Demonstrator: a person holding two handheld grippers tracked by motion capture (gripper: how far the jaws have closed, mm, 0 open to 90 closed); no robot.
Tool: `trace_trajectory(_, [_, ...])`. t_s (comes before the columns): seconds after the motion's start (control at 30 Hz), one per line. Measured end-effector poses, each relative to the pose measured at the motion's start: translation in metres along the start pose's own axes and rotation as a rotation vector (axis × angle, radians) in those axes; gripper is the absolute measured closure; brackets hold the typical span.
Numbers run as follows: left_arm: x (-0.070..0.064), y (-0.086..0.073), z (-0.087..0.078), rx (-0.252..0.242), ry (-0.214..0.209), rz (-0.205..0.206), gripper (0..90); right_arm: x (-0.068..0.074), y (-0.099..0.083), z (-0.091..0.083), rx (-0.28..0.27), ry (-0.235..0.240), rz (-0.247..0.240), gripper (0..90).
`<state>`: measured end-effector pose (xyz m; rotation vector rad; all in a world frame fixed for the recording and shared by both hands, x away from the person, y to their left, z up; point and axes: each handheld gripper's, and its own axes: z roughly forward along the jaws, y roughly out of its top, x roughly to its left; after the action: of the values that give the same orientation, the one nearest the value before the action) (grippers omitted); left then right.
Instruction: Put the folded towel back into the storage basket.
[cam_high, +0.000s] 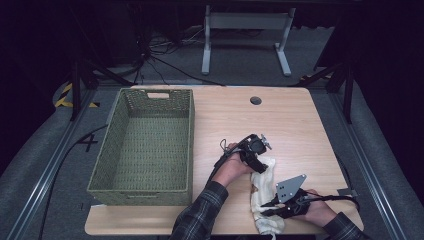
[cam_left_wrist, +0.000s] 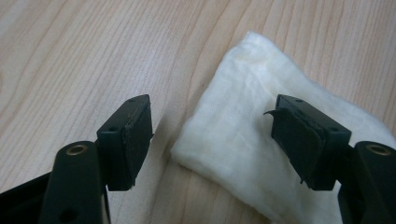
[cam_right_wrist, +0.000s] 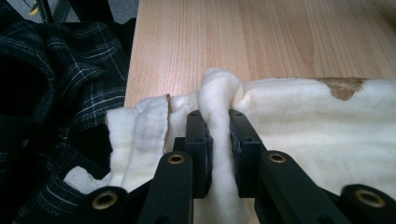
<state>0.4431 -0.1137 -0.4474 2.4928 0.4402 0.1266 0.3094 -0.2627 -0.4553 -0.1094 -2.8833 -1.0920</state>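
A cream fleece cloth (cam_high: 265, 192) lies crumpled on the wooden table (cam_high: 295, 125) near its front edge, right of centre. My left gripper (cam_high: 256, 159) hovers over the cloth's far corner with its jaws wide open; that corner (cam_left_wrist: 243, 135) lies between them, untouched. My right gripper (cam_high: 265, 207) is shut on a pinched-up fold of the cloth (cam_right_wrist: 219, 100) near the front. A brown patch (cam_right_wrist: 343, 86) marks the cloth on its right side in the right gripper view.
A green woven basket (cam_high: 120, 125), empty, stands on the left part of the table. A round cable hole (cam_high: 255, 100) sits near the far edge. A plaid sleeve (cam_right_wrist: 51, 93) lies close to the cloth's left.
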Motion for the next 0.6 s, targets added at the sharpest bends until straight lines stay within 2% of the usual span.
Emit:
trace_trajectory(0.13, [-0.0003,-0.0008,0.0008,0.005,-0.011,0.000,31.9,-0.0002,0.0001,-0.0001,0.001,0.002,0.008,80.6])
trace_trajectory(0.27, [-0.0004,-0.0041,0.0008,-0.021,-0.043,-0.010,39.5,-0.0003,0.0001,-0.0001,0.002,0.001,0.013,80.7])
trace_trajectory(0.37, [-0.0018,-0.0036,-0.0012,-0.015,-0.074,0.021,52.2,-0.0006,0.0001,0.0000,0.001,0.004,0.015,80.7])
trace_trajectory(0.4, [-0.0021,-0.0038,-0.0014,-0.019,-0.098,0.031,59.6,-0.0008,0.0000,0.0000,0.000,0.005,0.016,80.7])
trace_trajectory(0.47, [-0.0034,-0.0046,-0.0015,-0.021,-0.122,0.023,72.2,-0.0008,0.0001,0.0000,0.001,0.005,0.018,80.7])
trace_trajectory(0.57, [-0.0063,-0.0044,-0.0023,-0.020,-0.116,0.011,79.2,-0.0011,0.0004,0.0000,0.002,0.005,0.022,81.0])
trace_trajectory(0.6, [-0.0074,-0.0040,-0.0034,-0.017,-0.106,0.019,79.7,-0.0013,0.0007,-0.0001,0.003,0.004,0.022,81.0])
